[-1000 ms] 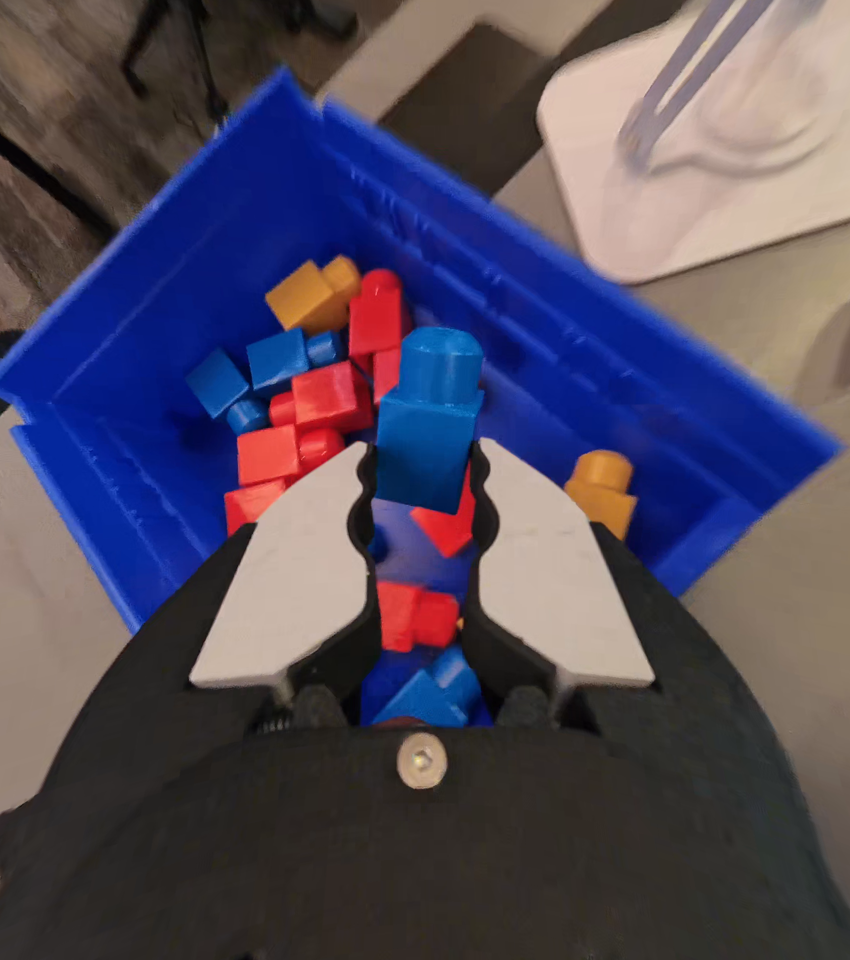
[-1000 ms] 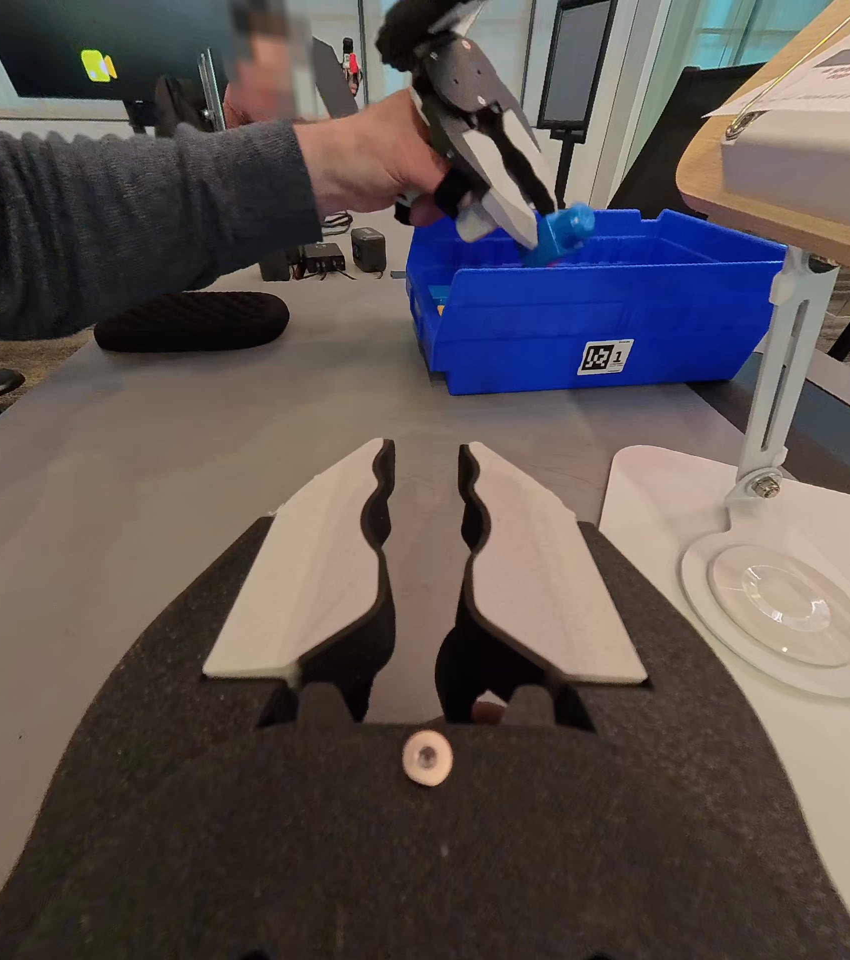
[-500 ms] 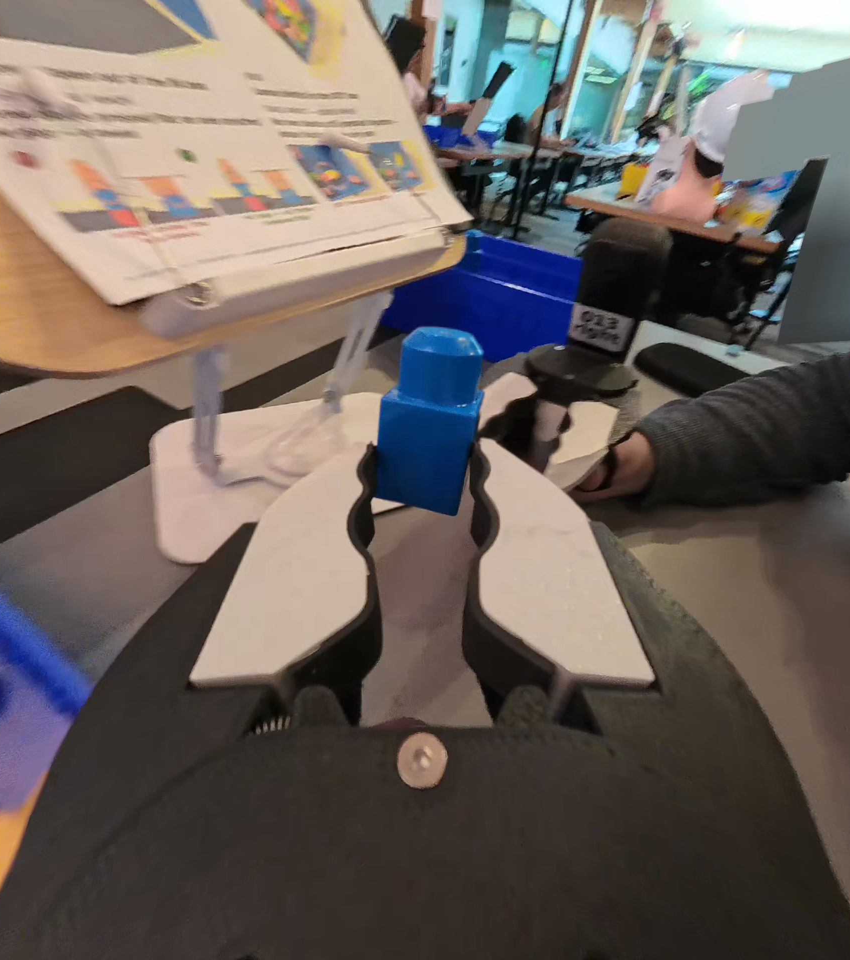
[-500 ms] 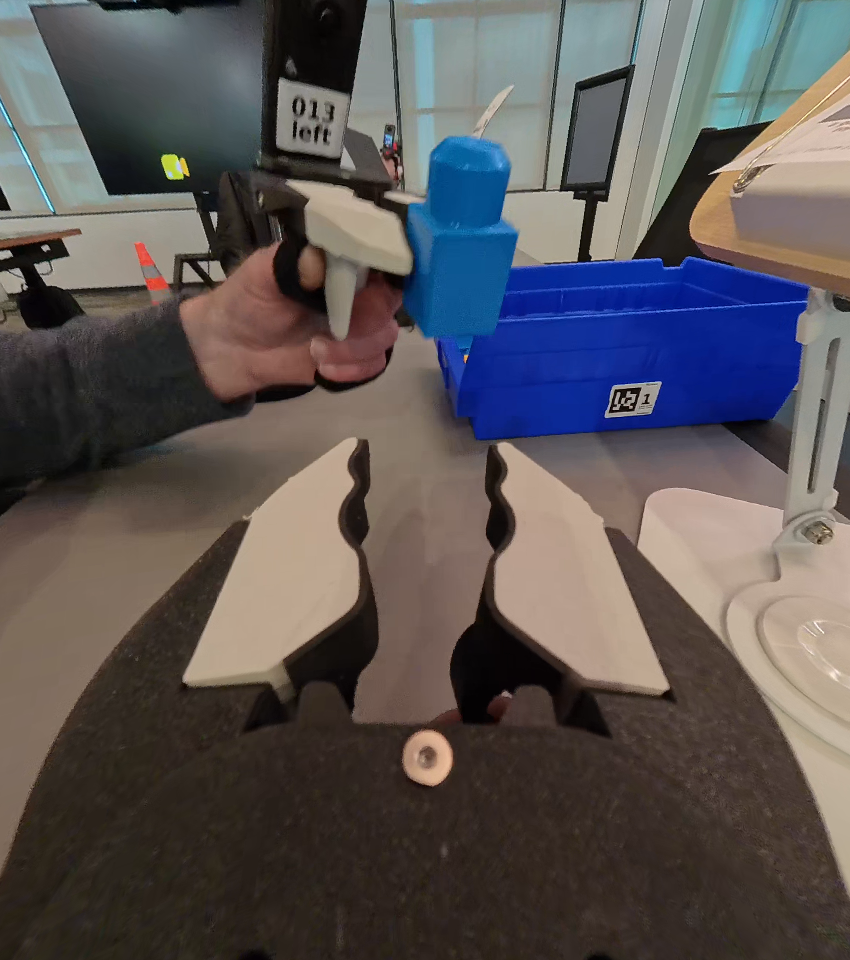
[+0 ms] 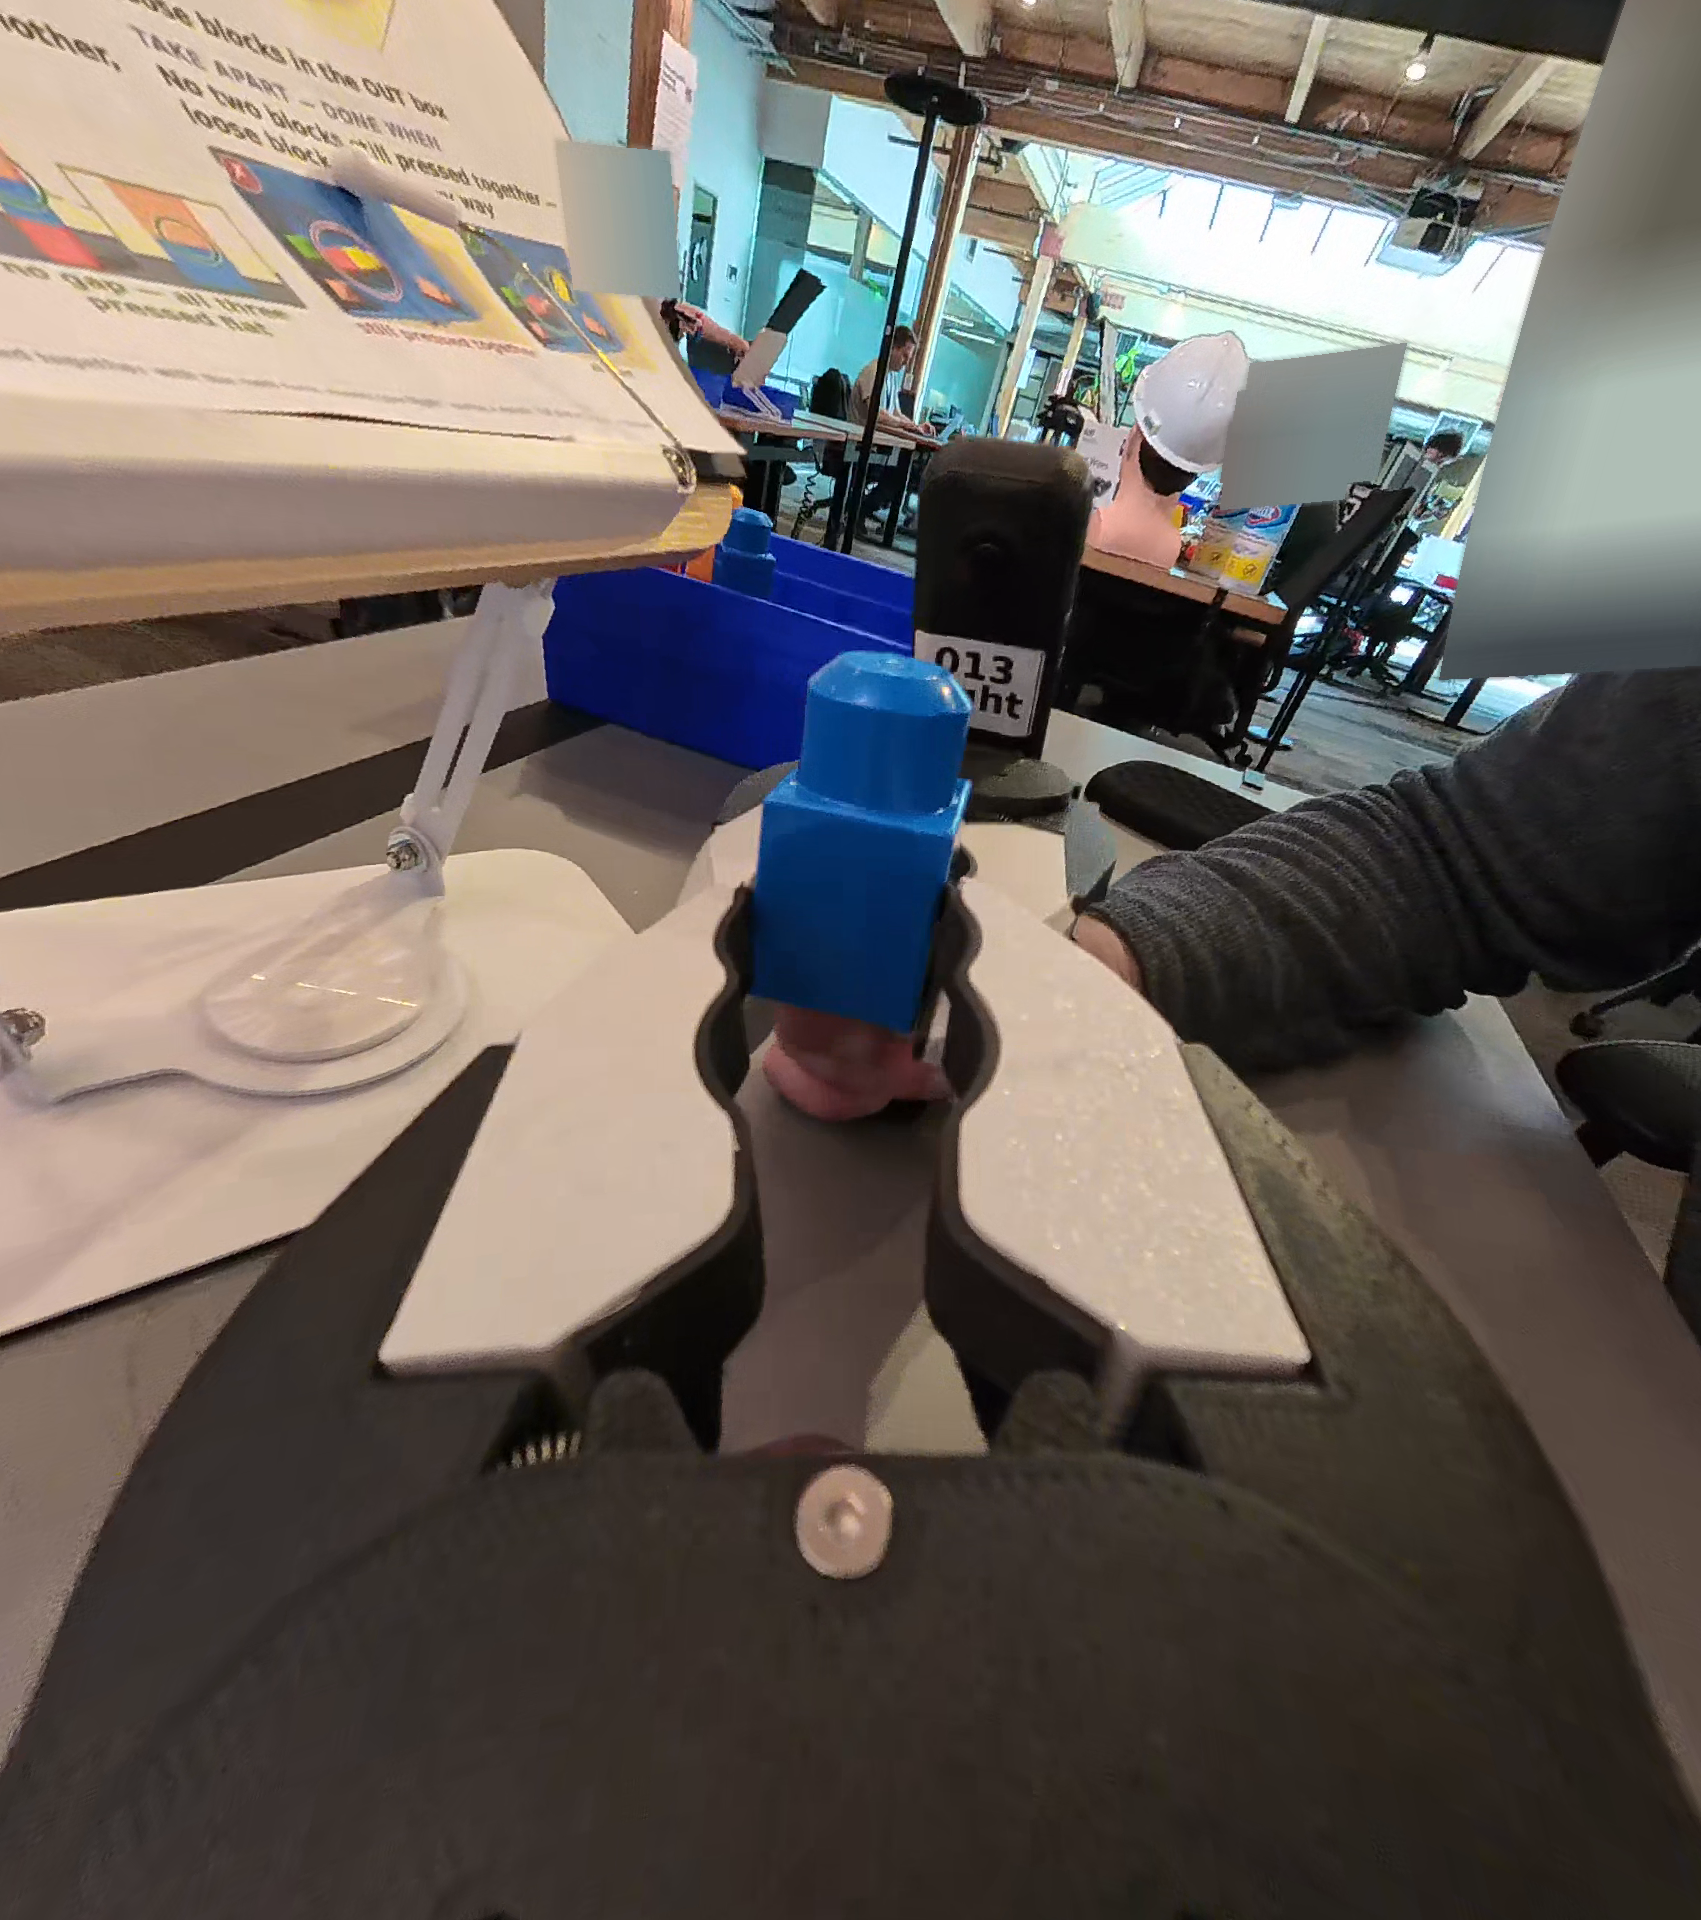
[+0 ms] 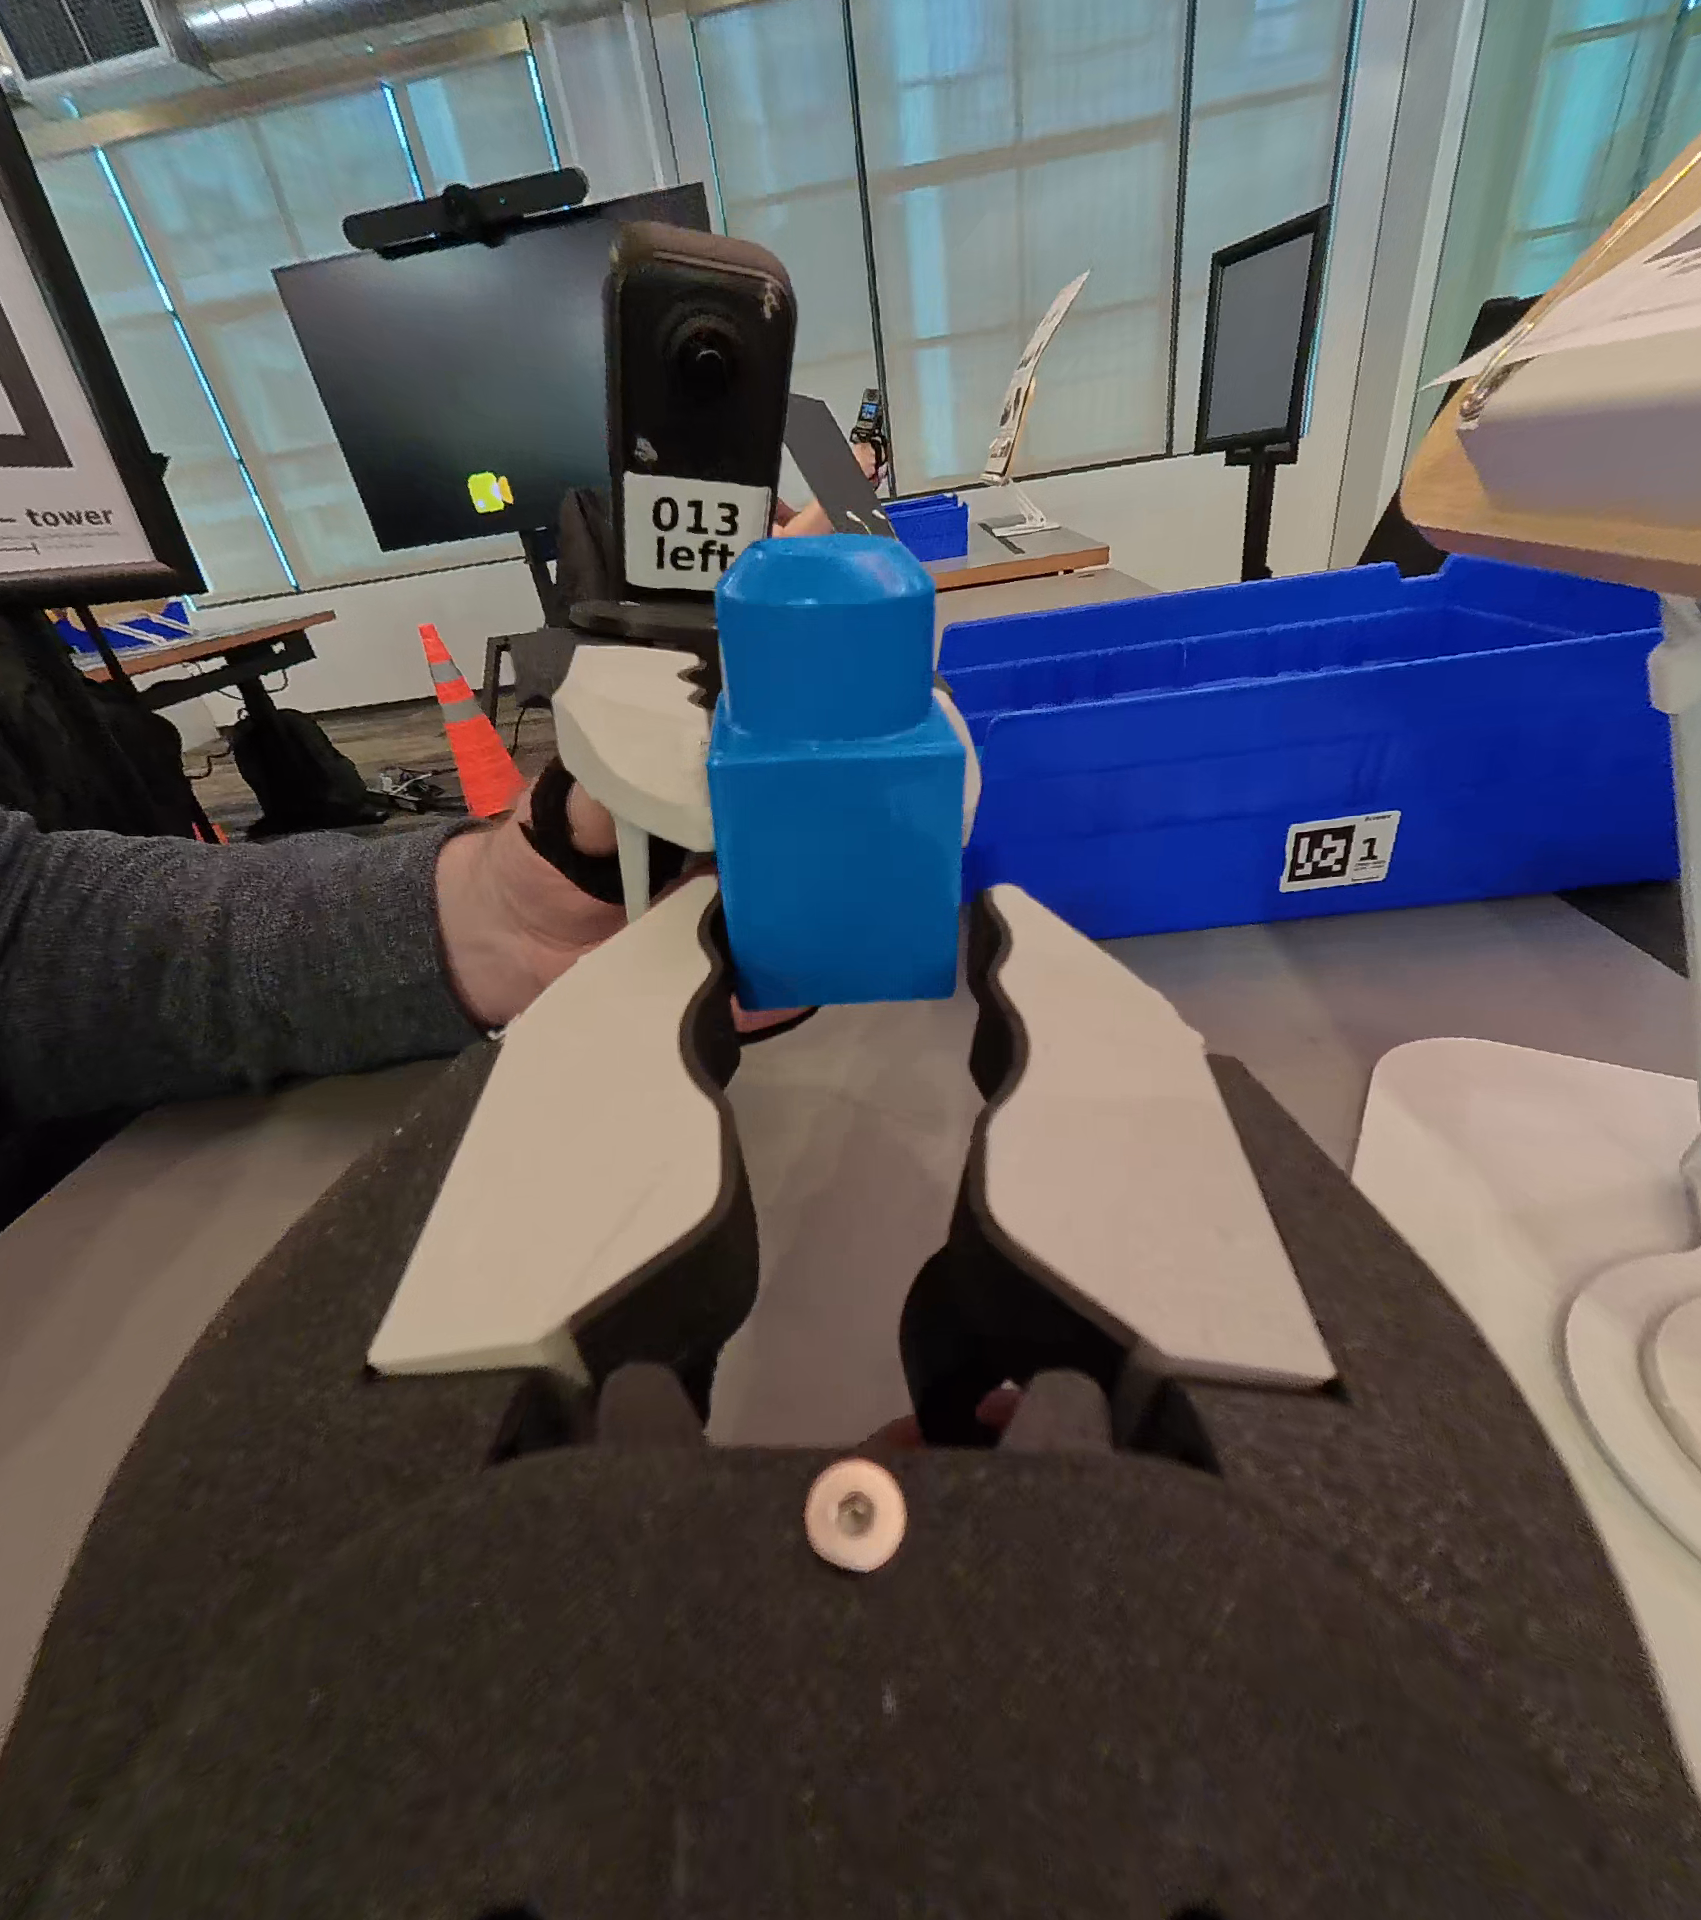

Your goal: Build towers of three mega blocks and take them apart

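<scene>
The left tool is closed on 1 blue block, gripping the square base between its tips with the round stud pointing up, and holds it in the air above the grey surface. The right tool faces it head on, its 2 fingers spread a little wider than the block; in the right wrist view the block sits at the mouth of that gap, just beyond the tips, and whether they touch it cannot be told. A person's hand in a dark grey sleeve grips the left tool. Beyond the block stands a blue bin with a square marker tag on its front wall. To one side, a white stand on the surface carries a tilted wooden board bearing a printed instruction sheet. In the left wrist view a second blue bin lies farther back, with another blue block poking above its rim
</scene>
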A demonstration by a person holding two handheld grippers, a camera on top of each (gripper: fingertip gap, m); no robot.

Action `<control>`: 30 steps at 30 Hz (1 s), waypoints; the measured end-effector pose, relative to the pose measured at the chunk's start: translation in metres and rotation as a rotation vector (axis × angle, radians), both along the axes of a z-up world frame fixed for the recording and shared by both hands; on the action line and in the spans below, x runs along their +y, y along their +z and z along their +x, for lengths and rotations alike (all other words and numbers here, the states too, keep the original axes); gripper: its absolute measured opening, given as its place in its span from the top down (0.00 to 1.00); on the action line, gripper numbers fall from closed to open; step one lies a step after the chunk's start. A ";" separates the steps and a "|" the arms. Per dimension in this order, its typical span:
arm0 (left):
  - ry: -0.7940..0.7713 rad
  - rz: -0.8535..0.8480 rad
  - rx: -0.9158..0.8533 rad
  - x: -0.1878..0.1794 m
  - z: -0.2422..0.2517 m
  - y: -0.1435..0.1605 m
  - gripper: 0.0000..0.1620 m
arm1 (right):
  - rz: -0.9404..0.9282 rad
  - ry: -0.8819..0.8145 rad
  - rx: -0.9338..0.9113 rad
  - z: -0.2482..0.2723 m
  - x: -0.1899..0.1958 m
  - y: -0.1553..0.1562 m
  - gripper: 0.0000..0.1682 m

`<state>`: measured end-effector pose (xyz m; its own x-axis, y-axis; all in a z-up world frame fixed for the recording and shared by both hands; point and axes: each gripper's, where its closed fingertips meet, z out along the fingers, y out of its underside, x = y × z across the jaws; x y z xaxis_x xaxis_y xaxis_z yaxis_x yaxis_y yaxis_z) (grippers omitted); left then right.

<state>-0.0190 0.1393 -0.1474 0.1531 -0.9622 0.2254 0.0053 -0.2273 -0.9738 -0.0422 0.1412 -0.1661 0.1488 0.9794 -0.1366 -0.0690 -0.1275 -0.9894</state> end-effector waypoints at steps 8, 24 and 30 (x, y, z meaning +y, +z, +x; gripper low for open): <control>-0.017 0.005 -0.025 -0.003 -0.002 -0.002 0.79 | 0.012 0.026 0.006 -0.002 -0.005 0.001 0.77; 0.088 0.097 0.027 0.006 -0.038 0.010 0.80 | -0.020 0.058 0.026 0.000 -0.004 0.002 0.79; 0.354 0.249 0.244 0.040 -0.120 0.039 0.78 | -0.017 0.075 0.011 -0.001 -0.007 0.000 0.79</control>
<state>-0.1395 0.1794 -0.1084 0.4995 -0.8619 -0.0877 -0.1946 -0.0130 -0.9808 -0.0433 0.1342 -0.1659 0.0734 0.9852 -0.1546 -0.0695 -0.1496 -0.9863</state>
